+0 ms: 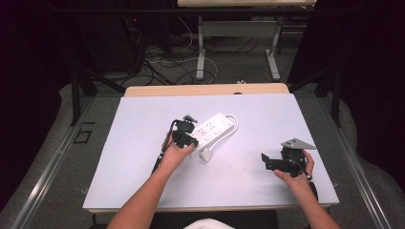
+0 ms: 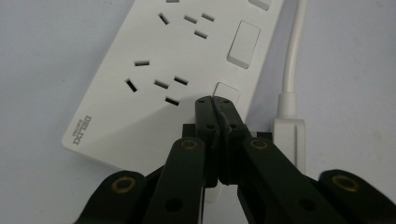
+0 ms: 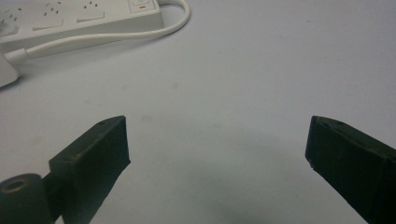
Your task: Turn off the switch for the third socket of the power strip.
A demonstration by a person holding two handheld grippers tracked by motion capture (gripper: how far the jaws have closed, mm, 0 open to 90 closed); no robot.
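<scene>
A white power strip lies at the middle of the white mat, with its cable looping from the far end back to a plug beside its near end. My left gripper is shut, with nothing between its jaws. In the left gripper view its closed tips rest at a small square switch on the power strip, next to the sockets. My right gripper stands open over bare mat at the right; in its own view the right gripper faces the power strip farther off.
The white mat covers a wooden table. The white cable runs along the strip's side toward the plug. Beyond the table are floor cables and another table's legs.
</scene>
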